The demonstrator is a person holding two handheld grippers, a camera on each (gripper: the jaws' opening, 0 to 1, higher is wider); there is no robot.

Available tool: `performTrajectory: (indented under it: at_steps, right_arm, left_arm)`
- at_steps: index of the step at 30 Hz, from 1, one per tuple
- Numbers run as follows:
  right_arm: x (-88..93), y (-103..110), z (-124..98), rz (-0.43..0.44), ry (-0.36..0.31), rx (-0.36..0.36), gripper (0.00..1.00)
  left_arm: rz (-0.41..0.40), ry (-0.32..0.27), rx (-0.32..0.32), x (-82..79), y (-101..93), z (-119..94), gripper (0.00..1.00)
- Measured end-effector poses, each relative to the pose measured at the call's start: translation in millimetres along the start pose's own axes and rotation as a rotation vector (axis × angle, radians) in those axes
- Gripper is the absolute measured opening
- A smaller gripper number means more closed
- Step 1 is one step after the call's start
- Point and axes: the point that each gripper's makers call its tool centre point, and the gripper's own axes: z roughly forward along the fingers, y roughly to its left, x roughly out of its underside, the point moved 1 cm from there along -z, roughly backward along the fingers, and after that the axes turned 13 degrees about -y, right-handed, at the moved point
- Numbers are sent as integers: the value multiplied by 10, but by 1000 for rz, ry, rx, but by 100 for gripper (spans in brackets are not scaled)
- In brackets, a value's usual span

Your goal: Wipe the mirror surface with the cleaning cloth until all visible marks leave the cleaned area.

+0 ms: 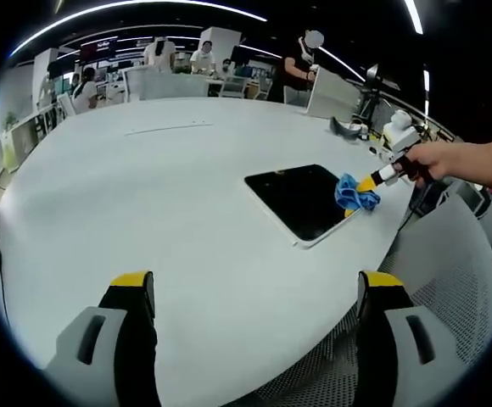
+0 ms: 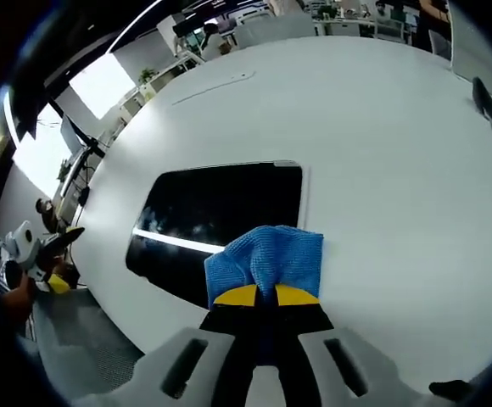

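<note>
Wiping in hand, judging by the cloth [image 2: 267, 257] sitting on the near edge of the mirror [image 2: 220, 219], bunched just ahead of the right gripper [image 2: 266, 296] and pinched between its closed yellow-tipped jaws. Lying flat on the white tabletop [image 2: 399, 153], the mirror stretching away ahead and to the left of that gripper, its dark glass carrying a bright reflected streak; any marks too faint to tell at this size. Seen from the left gripper view, the same cloth [image 1: 356, 193] pressing on the mirror's [image 1: 301, 199] far right edge, held there by the right gripper [image 1: 373, 181] in the person's hand [image 1: 437, 161]. Hovering well back from the mirror, above bare tabletop [image 1: 144, 186], the left gripper [image 1: 259, 292], jaws spread wide and holding nothing. Probably early in the wipe, with most of the glass lying uncovered beyond the cloth. Next move likely calling for dragging the cloth forward and leftward across the dark surface in steady passes, keeping pressure down and the mirror from sliding toward the tabletop's edge.
</note>
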Motion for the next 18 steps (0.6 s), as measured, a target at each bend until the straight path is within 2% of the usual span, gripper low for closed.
performTrajectory:
  at_steps: [18]
  right_arm:
    - [64,17,-46,31,-10,11,0]
  left_arm:
    - [3,9,8,11,-17,-1,98]
